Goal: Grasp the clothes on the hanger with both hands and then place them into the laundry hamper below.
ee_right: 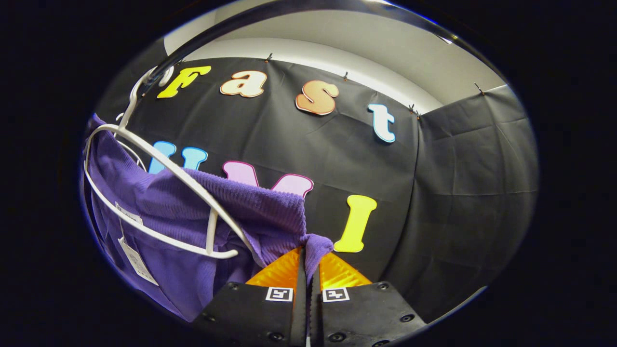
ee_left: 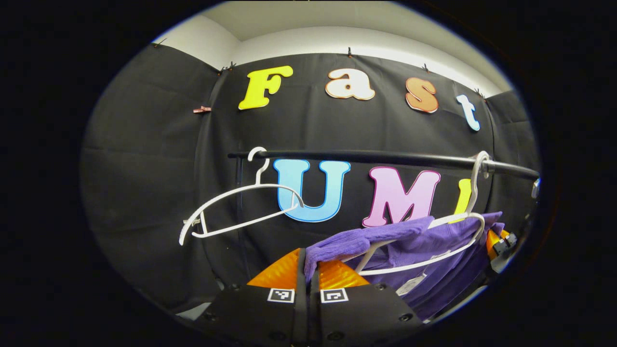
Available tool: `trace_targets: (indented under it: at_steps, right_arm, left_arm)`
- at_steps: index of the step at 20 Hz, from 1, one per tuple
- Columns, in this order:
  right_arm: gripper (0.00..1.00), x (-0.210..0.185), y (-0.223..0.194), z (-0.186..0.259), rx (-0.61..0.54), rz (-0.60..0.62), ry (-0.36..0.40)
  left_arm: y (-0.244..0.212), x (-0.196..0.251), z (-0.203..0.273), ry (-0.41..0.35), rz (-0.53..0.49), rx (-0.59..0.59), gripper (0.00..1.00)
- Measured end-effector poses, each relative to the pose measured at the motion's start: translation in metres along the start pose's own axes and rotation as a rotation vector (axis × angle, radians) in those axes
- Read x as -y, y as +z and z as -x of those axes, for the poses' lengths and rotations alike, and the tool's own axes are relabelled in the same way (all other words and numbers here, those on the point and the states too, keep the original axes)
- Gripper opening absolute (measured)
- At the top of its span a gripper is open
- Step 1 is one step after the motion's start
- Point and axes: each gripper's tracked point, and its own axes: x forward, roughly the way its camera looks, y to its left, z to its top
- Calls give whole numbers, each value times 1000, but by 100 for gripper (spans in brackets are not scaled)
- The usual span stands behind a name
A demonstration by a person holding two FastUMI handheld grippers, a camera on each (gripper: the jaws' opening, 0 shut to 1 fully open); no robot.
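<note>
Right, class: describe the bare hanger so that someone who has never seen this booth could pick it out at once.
Find the dark rail running across the black cloth wall. Two white plastic hangers hook over it; in the left gripper view the bare hanger hangs toward the rail's left end, tilted. Unlike its neighbour, the draped hanger, it carries no purple garment.

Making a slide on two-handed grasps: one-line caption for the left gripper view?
Hand-held gripper pinching the purple garment's edge, still draped on its white hanger beside an empty hanger.
</note>
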Motion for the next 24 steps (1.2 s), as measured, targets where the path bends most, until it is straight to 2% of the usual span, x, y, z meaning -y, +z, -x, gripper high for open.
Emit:
trace_targets:
  at_steps: [4,7,8,10,13,19,21,24]
  right_arm:
    - [8,-12,-48,9,-127,-3,37]
    - [10,-20,-66,16,-146,-38,54]
    - [8,-27,-60,36,-144,-52,74]
    - [6,-33,-60,42,-109,-81,107]
    - [7,-56,-83,68,-169,-95,182]
    - [6,-86,-101,115,-202,-121,265]
    - [6,-83,-107,122,-231,-153,249]
    - [6,-68,-119,112,-297,-270,174]
  left_arm:
    - [-18,-9,-9,10,-24,-27,6]
    - [-36,-14,-10,21,-51,-43,5]
    - [-44,-18,-7,26,-52,-49,5]
    - [-55,-22,-2,52,-54,-49,6]
    - [-109,-18,3,24,-36,-164,5]
    - [-180,17,27,-60,-89,-220,5]
    - [-192,29,34,-80,-80,-246,5]
    - [-189,43,39,-96,-72,-237,5]
